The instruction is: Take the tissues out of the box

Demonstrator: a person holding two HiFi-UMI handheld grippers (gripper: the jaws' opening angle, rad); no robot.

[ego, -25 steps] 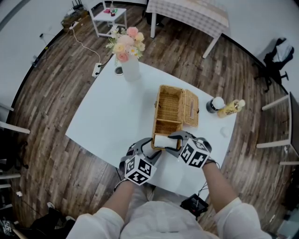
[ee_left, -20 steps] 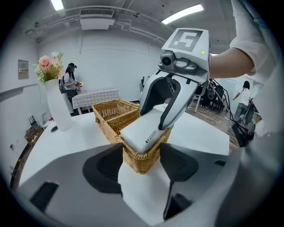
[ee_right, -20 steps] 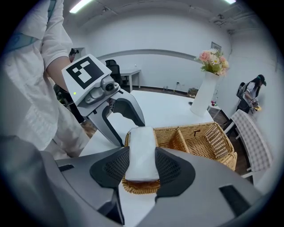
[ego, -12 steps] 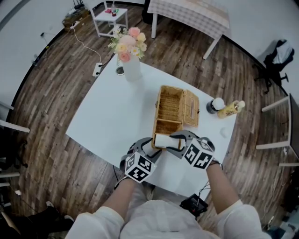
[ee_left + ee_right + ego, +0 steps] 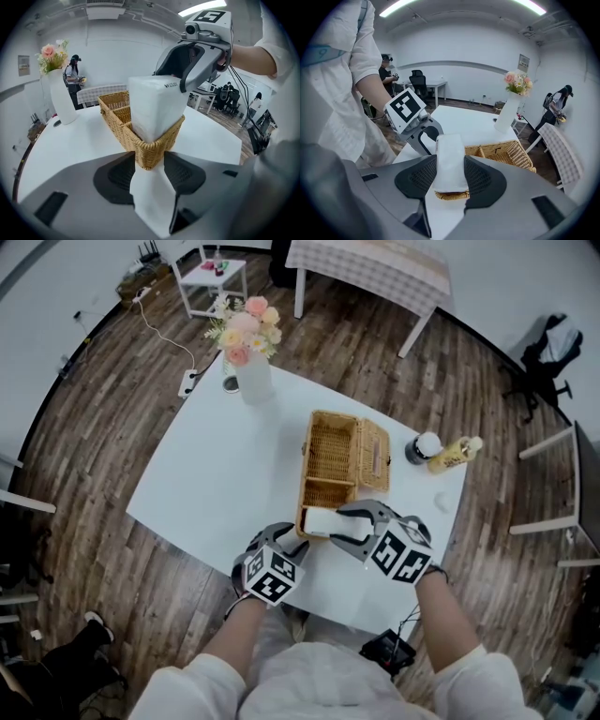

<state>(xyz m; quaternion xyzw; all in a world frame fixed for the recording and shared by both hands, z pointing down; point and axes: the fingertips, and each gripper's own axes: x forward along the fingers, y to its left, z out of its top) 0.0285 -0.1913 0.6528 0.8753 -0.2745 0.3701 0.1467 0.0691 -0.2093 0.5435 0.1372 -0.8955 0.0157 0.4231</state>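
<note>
The tissue pack (image 5: 322, 520) stands upright in the near end of the basket (image 5: 336, 451), with its top poking out. The right hand-held gripper (image 5: 450, 174) clamps the pack's sides, jaws fairly wide. The left hand-held gripper (image 5: 149, 171) is closing on the basket's near corner, just above the white bench (image 5: 216, 474).

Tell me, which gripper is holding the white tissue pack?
The right gripper: its jaws squeeze the tissue pack from both sides. The left gripper is closing on a corner of the wicker basket instead.
</note>
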